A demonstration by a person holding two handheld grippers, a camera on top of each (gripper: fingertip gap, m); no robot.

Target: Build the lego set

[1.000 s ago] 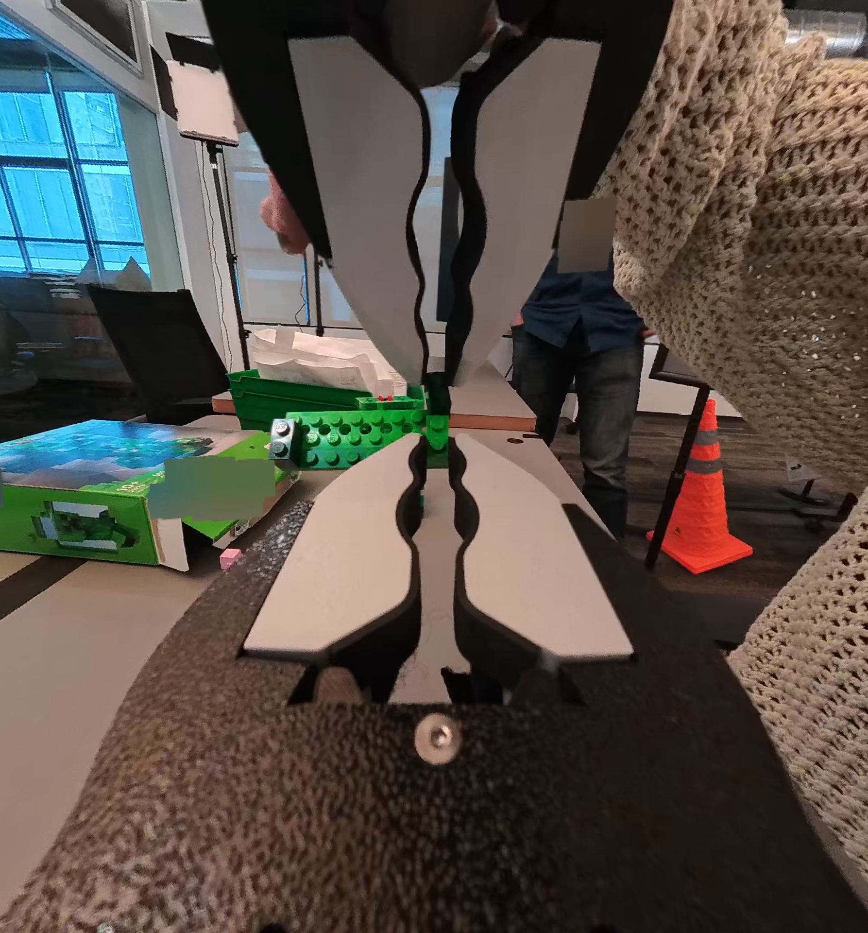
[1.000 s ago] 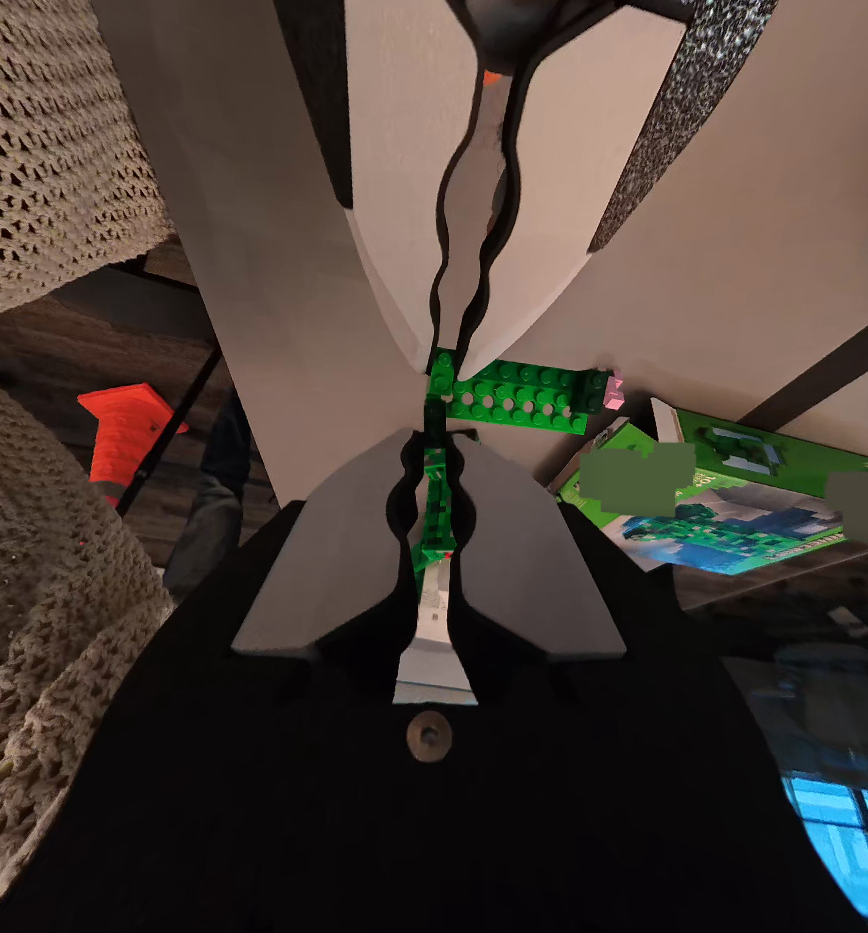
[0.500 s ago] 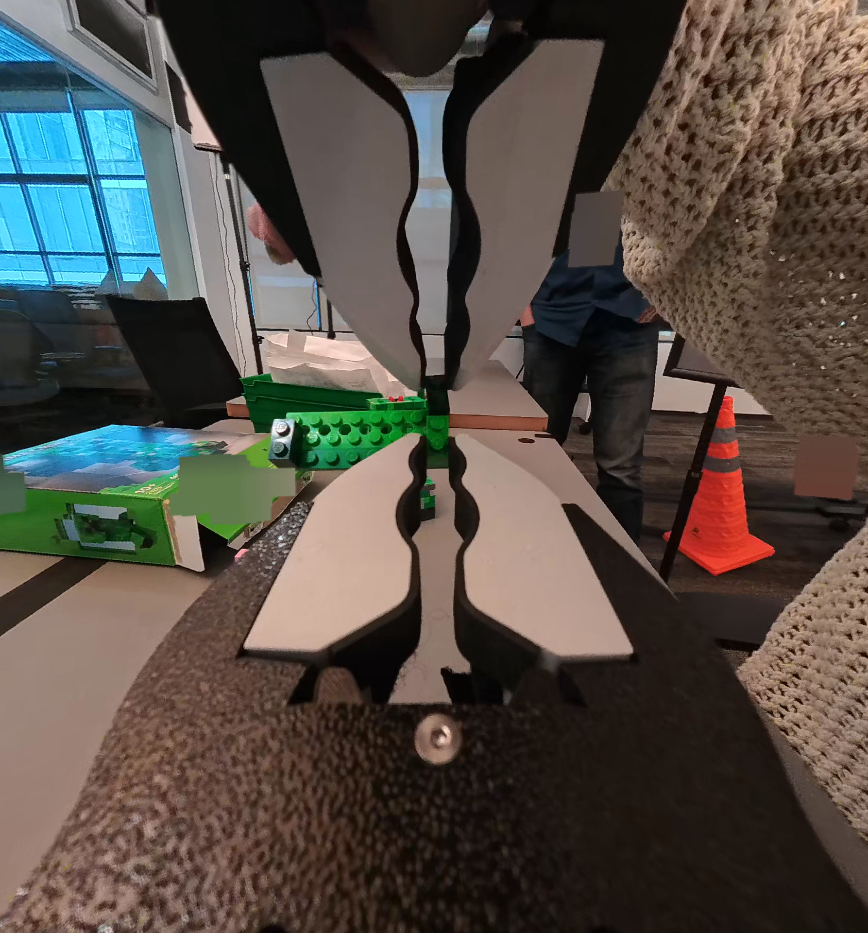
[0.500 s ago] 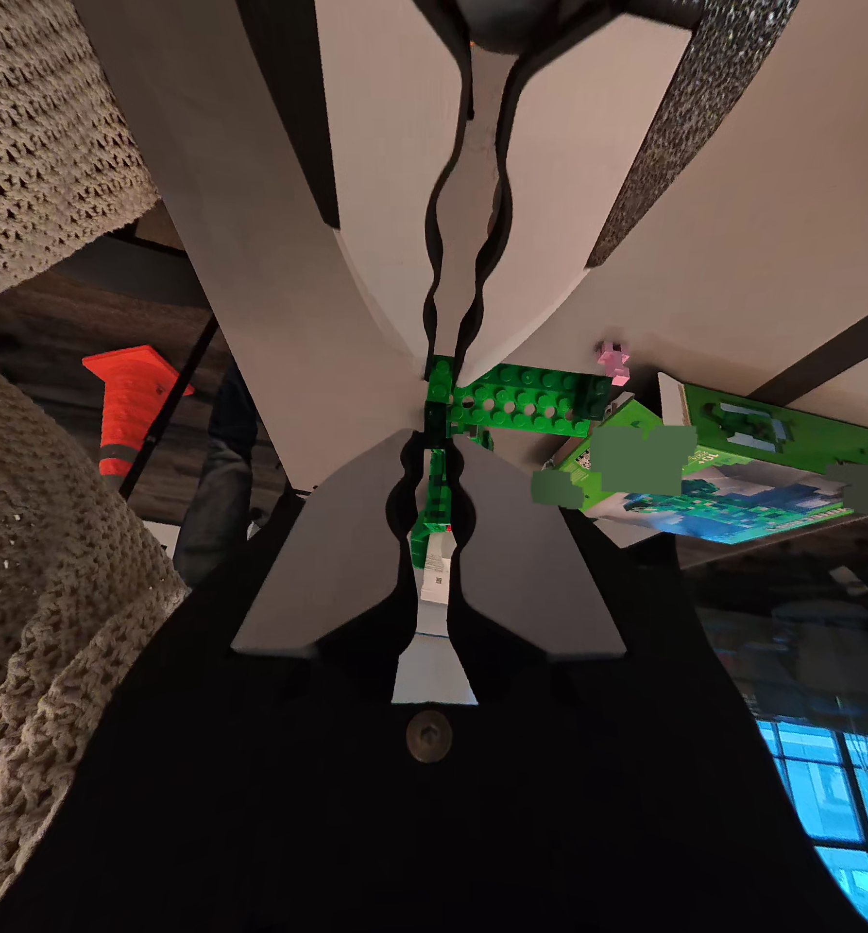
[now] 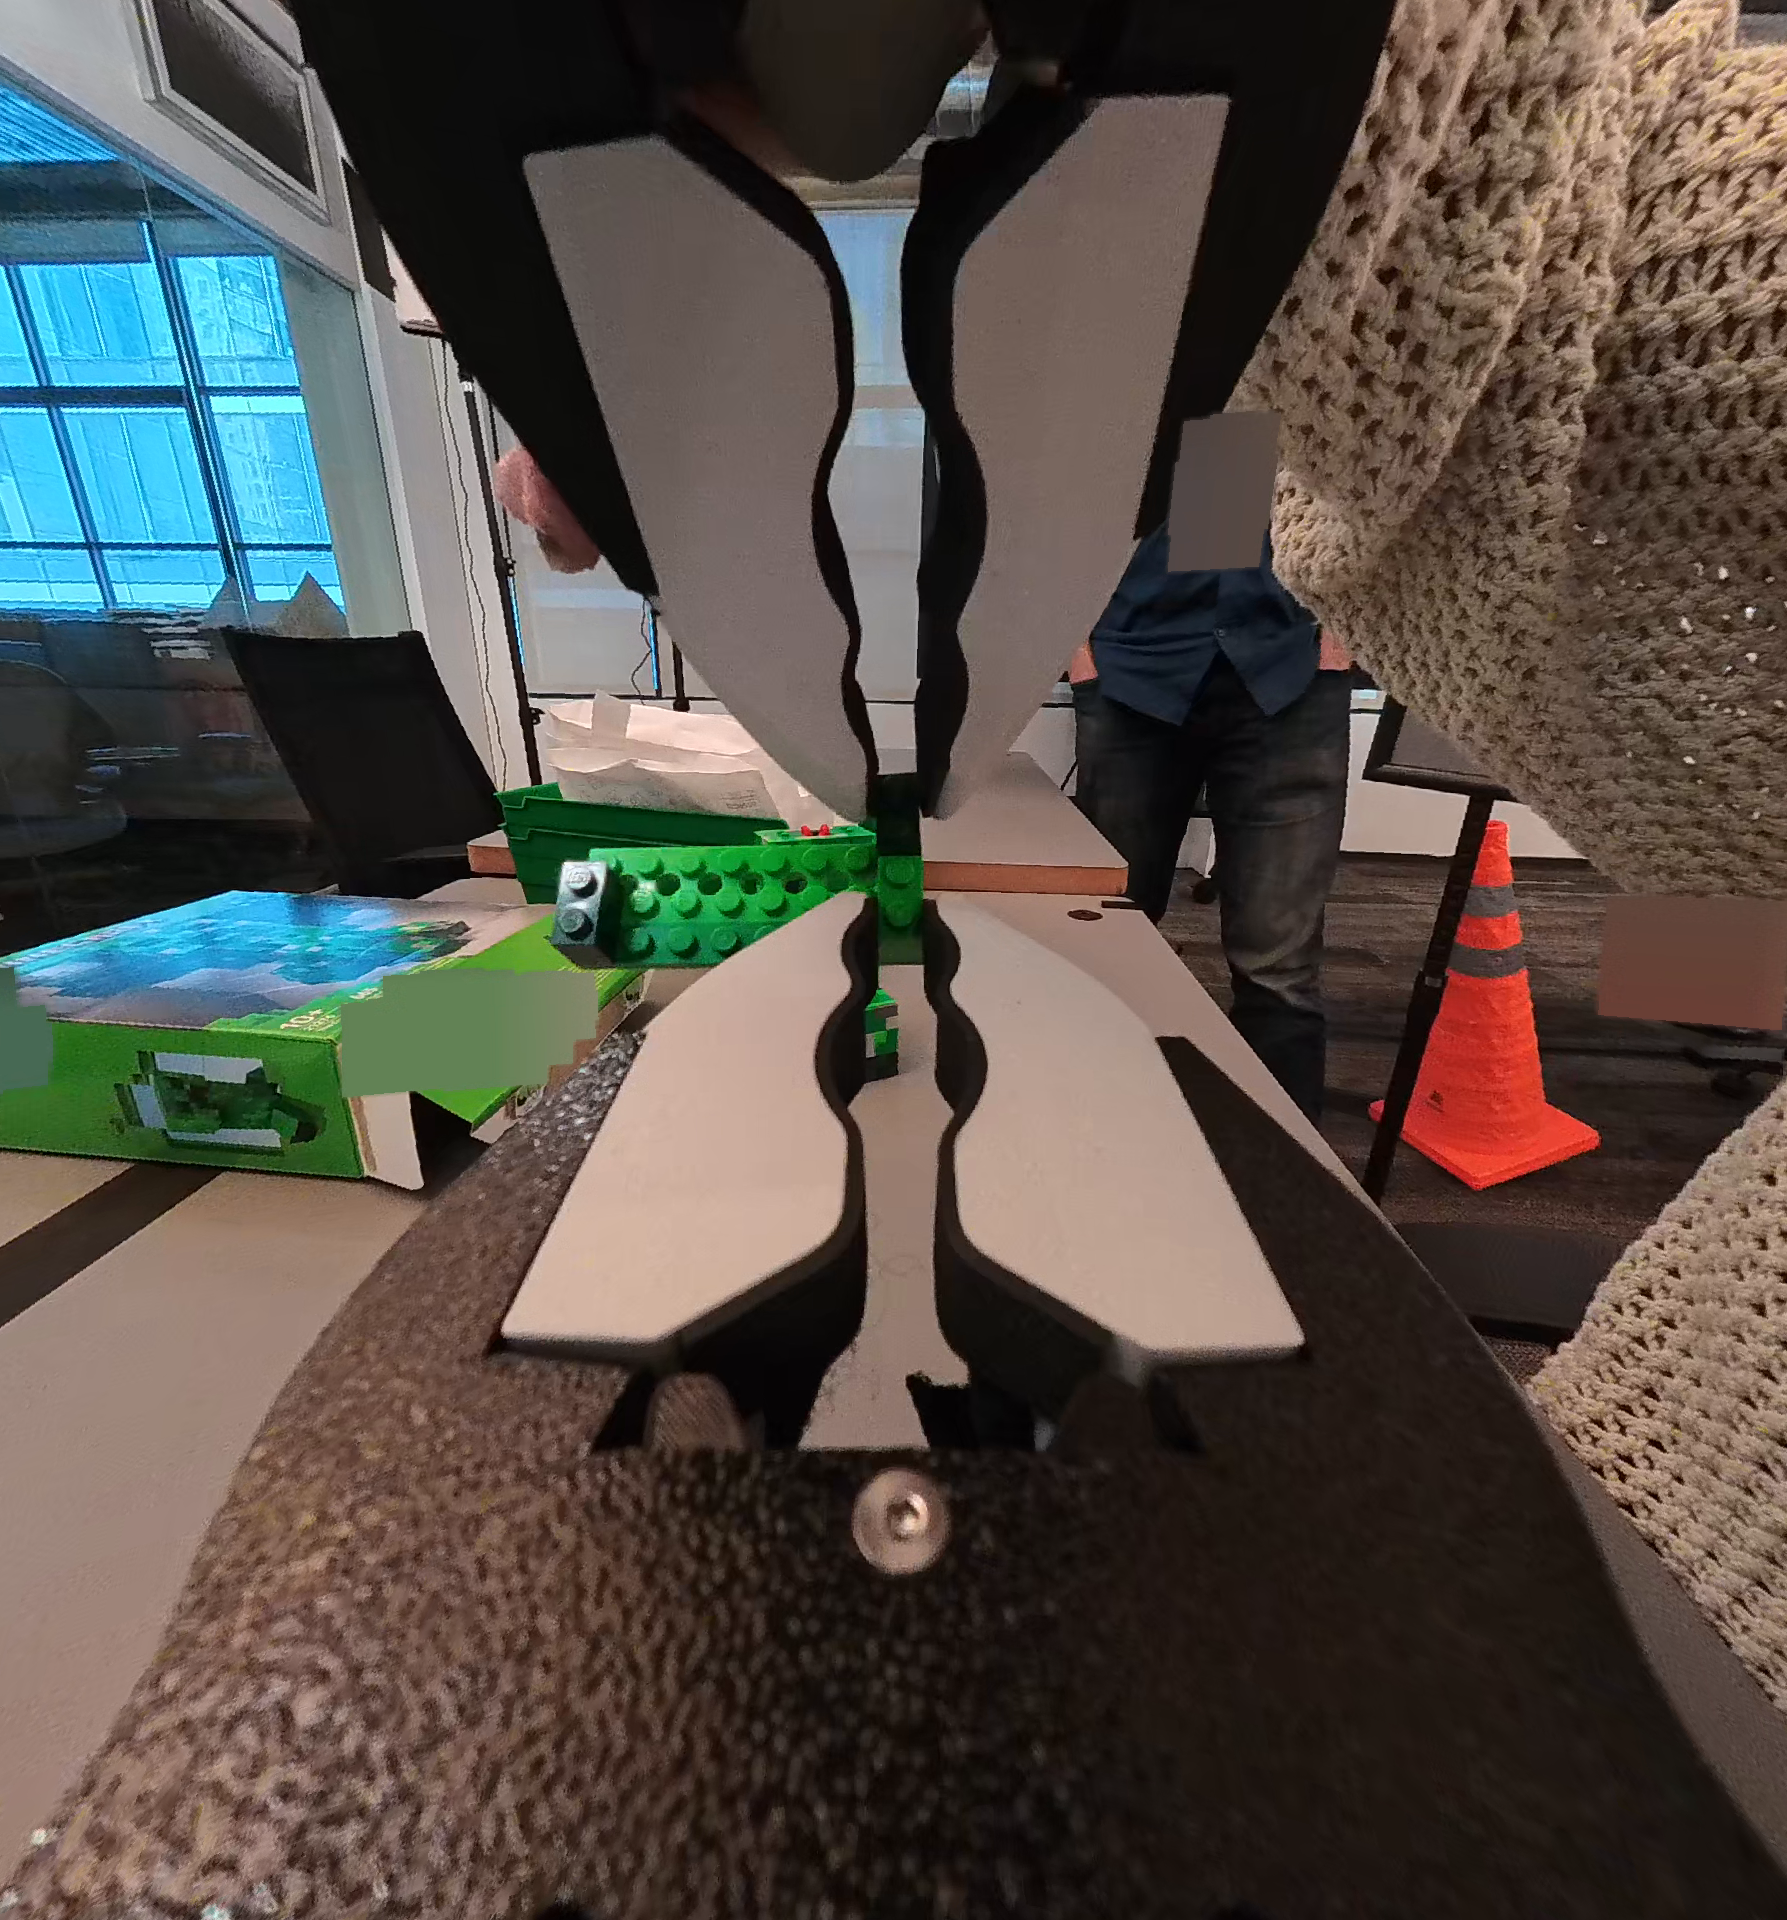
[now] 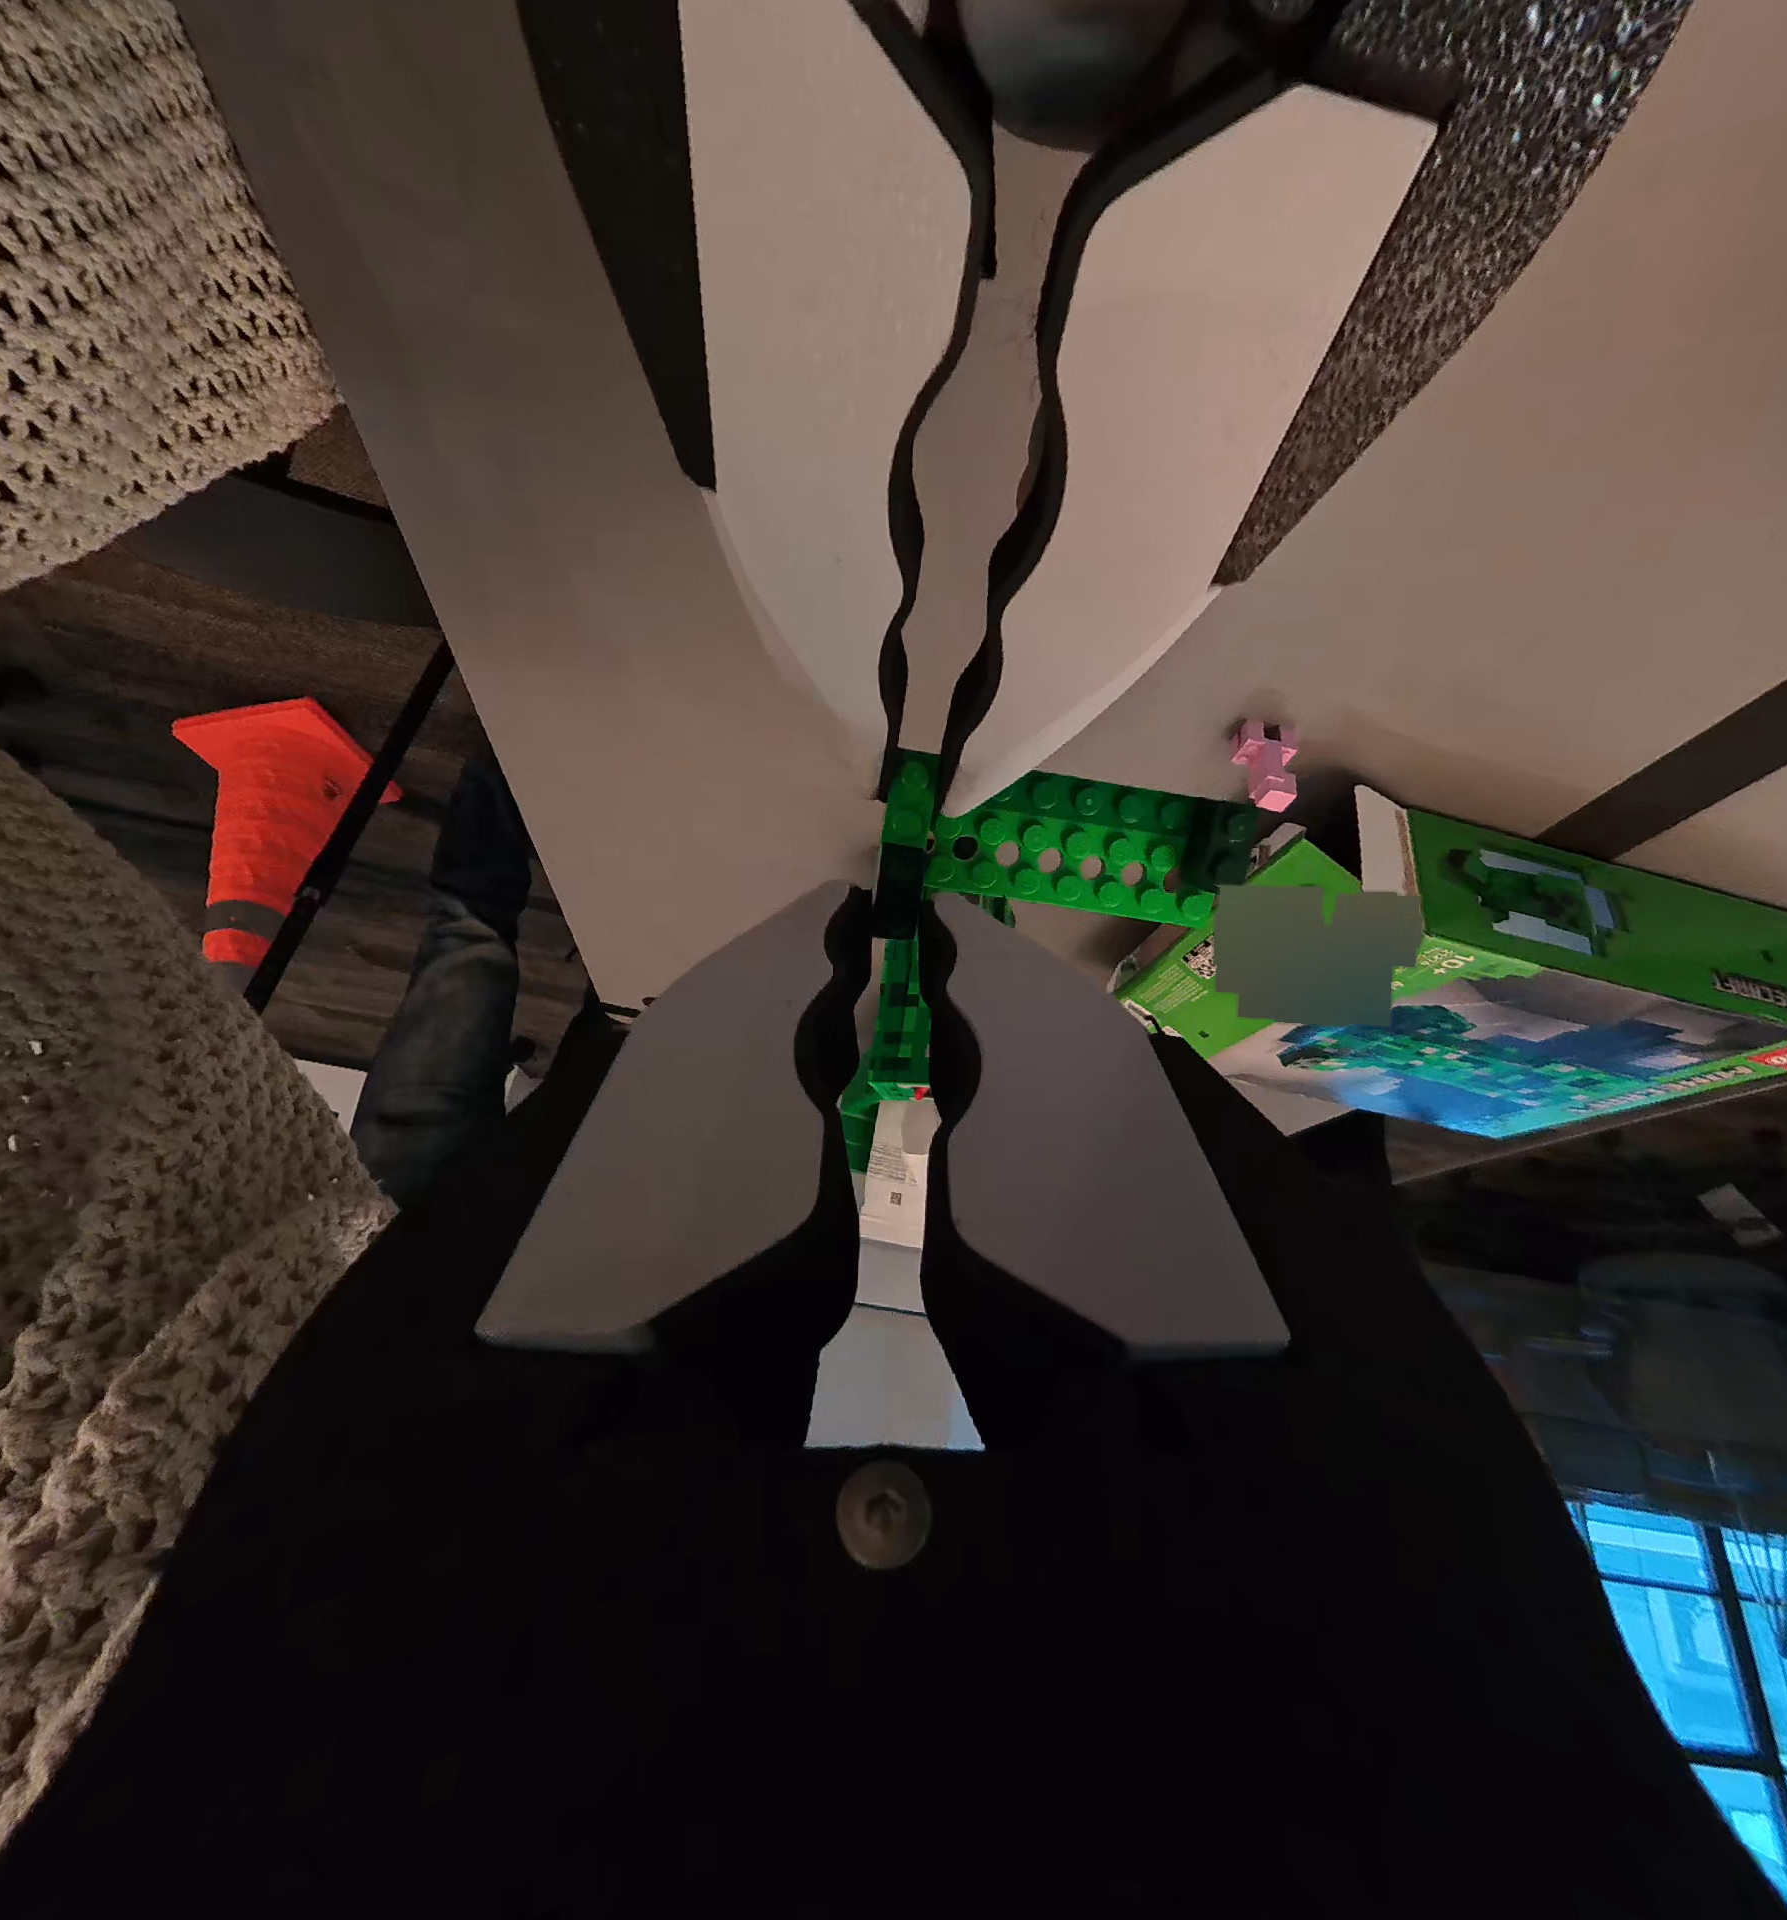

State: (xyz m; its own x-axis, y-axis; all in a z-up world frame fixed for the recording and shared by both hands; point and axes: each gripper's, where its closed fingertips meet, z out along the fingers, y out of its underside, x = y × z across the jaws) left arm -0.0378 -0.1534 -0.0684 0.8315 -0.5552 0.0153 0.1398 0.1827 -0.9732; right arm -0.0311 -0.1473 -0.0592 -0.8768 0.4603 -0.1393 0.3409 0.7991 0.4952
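Observation:
A green studded lego plate (image 5: 733, 894) with a dark grey brick (image 5: 582, 904) at its left end is held in the air above the table. My left gripper (image 5: 899, 914) is shut on the plate's right end from below. My right gripper (image 5: 899, 805) comes down from above and is shut on a dark green piece at that same end. In the right wrist view, which is upside down, the plate (image 6: 1065, 847) sticks out to the right of my right gripper (image 6: 894, 904) and the left gripper (image 6: 915, 779). A small green patterned block (image 5: 884, 1039) stands on the table under the plate.
A green lego box (image 5: 193, 997) lies on the beige table (image 5: 89, 1403) at the left. A green tray (image 5: 598, 831) with white paper stands behind. A small pink piece (image 6: 1263, 764) lies near the box. A person (image 5: 1221, 727) and an orange cone (image 5: 1481, 1039) stand beyond the table. Only a small space, under 4 cm, lies between the two pairs of fingers.
Both grippers stay shut on the plate and have shifted a little with it. The small green block on the table has come into view between my left fingers.

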